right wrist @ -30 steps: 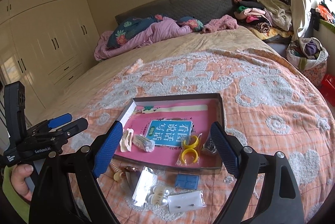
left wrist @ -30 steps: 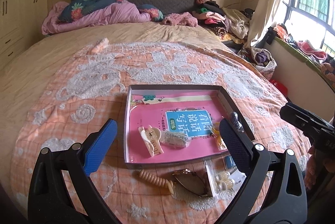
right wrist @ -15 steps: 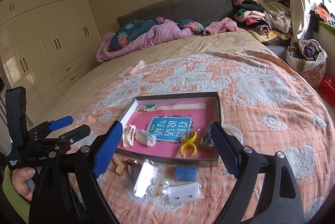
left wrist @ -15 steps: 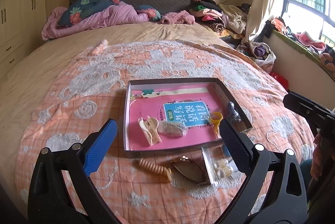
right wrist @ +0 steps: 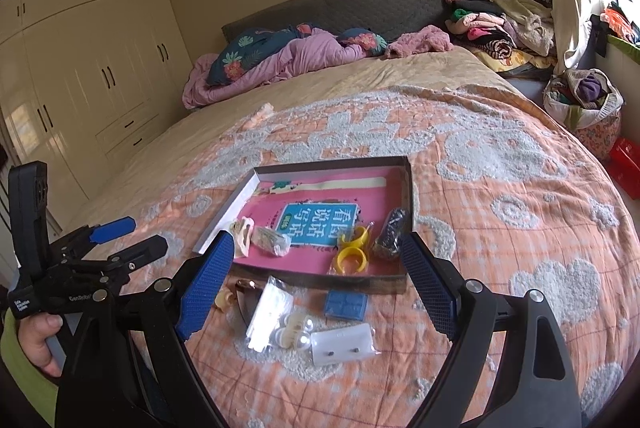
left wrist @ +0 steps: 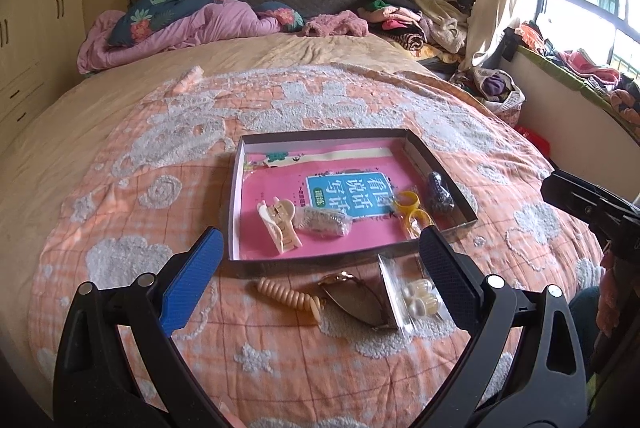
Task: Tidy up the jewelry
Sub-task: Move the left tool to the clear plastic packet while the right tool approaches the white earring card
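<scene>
Holding both my left gripper (left wrist: 320,276) and right gripper (right wrist: 318,282) spread, empty. Tray (left wrist: 236,195) on bed: 4 pieces in. Left outside: coil tie (left wrist: 290,298), pearls (right wrist: 290,332), earring card (right wrist: 342,344).

The left gripper's finger (left wrist: 448,280) covers part of the bagged yellow rings (left wrist: 412,214) and the pearl packet (left wrist: 420,302). In the right wrist view, the cream hair claw (right wrist: 243,236) and beige spiral clip (right wrist: 223,299) are half hidden behind the right gripper's finger (right wrist: 206,292). The bagged dark item (right wrist: 391,234) is too blurred to identify.
</scene>
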{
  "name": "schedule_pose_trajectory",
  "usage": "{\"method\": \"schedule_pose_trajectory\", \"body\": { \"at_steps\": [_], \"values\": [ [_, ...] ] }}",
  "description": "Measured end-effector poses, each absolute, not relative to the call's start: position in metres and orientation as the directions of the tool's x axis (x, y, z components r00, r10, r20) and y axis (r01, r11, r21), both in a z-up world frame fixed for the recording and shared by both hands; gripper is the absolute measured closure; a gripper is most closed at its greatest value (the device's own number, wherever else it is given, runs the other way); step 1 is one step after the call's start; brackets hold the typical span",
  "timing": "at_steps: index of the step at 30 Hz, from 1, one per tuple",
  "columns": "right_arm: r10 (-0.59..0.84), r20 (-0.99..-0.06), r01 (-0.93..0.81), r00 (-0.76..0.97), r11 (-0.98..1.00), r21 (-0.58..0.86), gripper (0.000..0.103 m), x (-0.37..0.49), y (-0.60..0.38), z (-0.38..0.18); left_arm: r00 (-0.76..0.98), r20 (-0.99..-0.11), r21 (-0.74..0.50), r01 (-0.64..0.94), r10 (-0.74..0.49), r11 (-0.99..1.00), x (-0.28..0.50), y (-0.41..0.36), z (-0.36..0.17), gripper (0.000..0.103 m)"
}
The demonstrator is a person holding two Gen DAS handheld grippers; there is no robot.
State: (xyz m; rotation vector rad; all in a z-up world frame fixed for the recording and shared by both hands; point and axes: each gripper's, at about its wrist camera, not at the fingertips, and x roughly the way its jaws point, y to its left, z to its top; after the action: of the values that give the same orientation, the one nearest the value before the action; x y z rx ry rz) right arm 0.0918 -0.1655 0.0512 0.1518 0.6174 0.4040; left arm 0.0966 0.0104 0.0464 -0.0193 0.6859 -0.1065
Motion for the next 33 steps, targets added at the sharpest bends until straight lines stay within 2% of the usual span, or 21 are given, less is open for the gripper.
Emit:
{"method": "schedule_pose_trajectory", "body": {
  "at_steps": [13,33],
  "values": [
    [0.395,-0.573,-0.305,0.718,0.919,0.251,0.018,0.083,-0.172,0.030,0.740,-0.660,-0.074,0.108,-0.130,0.991,0.086,0.010,0.032,0.012],
    [0.359,-0.649,-0.291,0.671,0.932,0.214,0.018,0.080,-0.174,-0.007,0.622,-0.734,-0.178,0.212,-0.273,0.961,0.080,-0.015,-0.007,0.062]
  ]
}}
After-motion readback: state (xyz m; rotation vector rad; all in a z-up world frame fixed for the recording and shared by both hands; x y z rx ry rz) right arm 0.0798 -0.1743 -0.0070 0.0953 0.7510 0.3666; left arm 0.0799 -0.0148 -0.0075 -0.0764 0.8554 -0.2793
